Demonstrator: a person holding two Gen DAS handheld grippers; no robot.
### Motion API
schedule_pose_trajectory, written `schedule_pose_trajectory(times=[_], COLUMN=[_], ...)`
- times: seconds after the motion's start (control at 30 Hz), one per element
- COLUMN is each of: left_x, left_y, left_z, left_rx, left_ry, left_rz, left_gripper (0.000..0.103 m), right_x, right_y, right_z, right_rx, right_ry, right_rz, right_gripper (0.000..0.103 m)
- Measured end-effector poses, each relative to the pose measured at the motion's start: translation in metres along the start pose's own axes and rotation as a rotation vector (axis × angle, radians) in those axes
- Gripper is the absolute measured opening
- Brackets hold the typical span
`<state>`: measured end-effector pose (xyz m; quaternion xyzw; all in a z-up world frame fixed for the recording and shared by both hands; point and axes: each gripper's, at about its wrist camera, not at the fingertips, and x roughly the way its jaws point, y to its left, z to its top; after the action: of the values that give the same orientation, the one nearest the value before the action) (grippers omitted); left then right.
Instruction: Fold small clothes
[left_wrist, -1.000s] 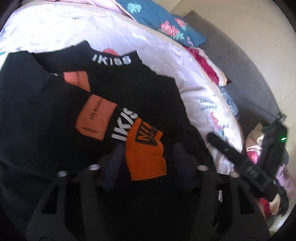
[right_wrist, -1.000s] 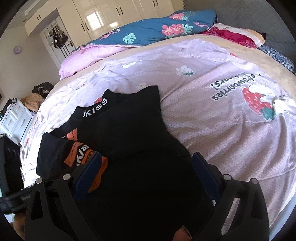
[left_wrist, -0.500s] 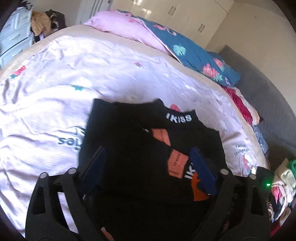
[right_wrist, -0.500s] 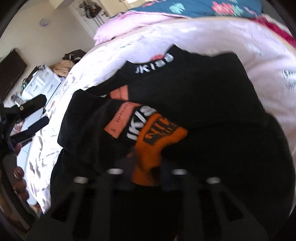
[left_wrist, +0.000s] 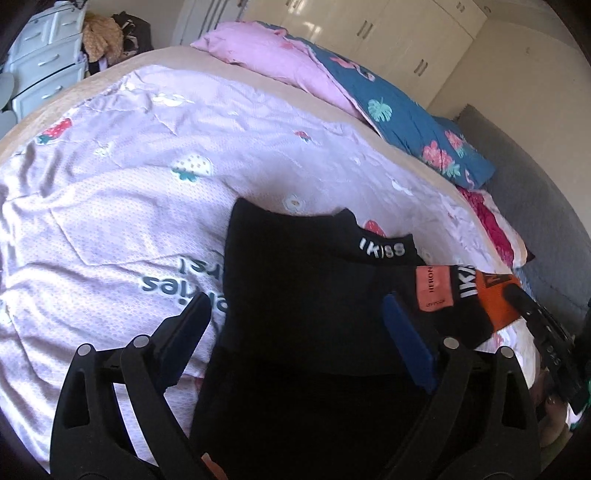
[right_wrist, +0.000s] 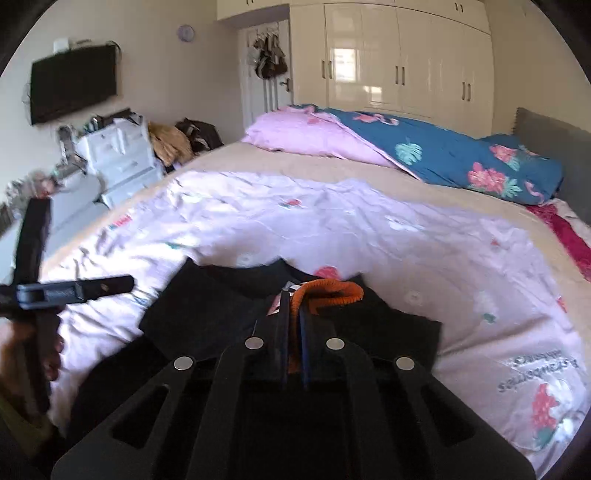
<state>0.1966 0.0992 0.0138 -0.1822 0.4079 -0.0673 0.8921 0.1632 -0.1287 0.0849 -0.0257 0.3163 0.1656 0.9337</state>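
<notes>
So the black garment (left_wrist: 303, 280) is lying on the lilac strawberry-print bedspread (left_wrist: 122, 192), partly folded, with its IKISS waistband (left_wrist: 382, 249) at the far edge from the left gripper (left_wrist: 295, 328). That gripper has its jaws spread wide with nothing pinched: the black fabric runs between them and under the right-hand finger, while the left-hand finger sits over bare bedspread just past the garment's left edge. Off to its right there's the orange cuff (left_wrist: 496, 299) with a coral label patch (left_wrist: 434, 291) next to it, near the bed's right edge. The right gripper (right_wrist: 293, 314) is clamped tight on that orange cuff (right_wrist: 325, 291), which bunches up in a loop just beyond the fingertips, and the black cloth (right_wrist: 207, 306) spreads out to both sides below it. To the left of the right gripper you can see the other tool and the hand (right_wrist: 22, 354) holding it, a bit blurred. Past the garment's far edge there's loads of open bedspread, all the way up to the pink pillow (right_wrist: 306, 133) and the blue floral quilt (right_wrist: 454, 155). Right of the right gripper, more open bedspread reaches out to the edge of the view.
</notes>
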Motion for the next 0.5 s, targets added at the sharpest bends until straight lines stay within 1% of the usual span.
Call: schedule_pose_trajectory(times=[0.23,0.33,0.37,0.4,0.43,0.47,0.5], left_x=[0.032,0.045,0.048,0.052,0.055,0.057,0.061], left_y=[-0.026,-0.035,-0.037,-0.039,-0.041,-0.043,-0.044], left_z=[-0.014,-0.017,-0.018,-0.018,-0.018,-0.018,-0.018], left_rx=[0.103,0.128,0.131,0.136,0.144,0.150,0.160], left_ry=[0.071,0.095,0.101,0.106,0.110,0.114,0.121], left_rz=[0.018,0.016,0.014,0.015,0.017,0.020,0.026], left_gripper=[0.087,0.087,0.087,0.087,0.087,0.087,0.087], right_x=[0.014,0.019,0.021,0.025,0.030,0.036,0.043], right_y=[-0.039,-0.050,-0.053,-0.058,-0.061,-0.063,-0.063], right_z=[-0.038,-0.048,-0.052,-0.056,-0.060,-0.065,-0.069], right_rx=[0.074,0.130,0.155,0.191,0.221,0.248,0.267], right_ry=[0.052,0.087,0.108,0.146,0.174,0.204,0.240], right_rz=[-0.111,-0.117,-0.099,-0.063,-0.042,-0.021,0.003], right_gripper=[0.000,0.000,0.000,0.001,0.004,0.016,0.033])
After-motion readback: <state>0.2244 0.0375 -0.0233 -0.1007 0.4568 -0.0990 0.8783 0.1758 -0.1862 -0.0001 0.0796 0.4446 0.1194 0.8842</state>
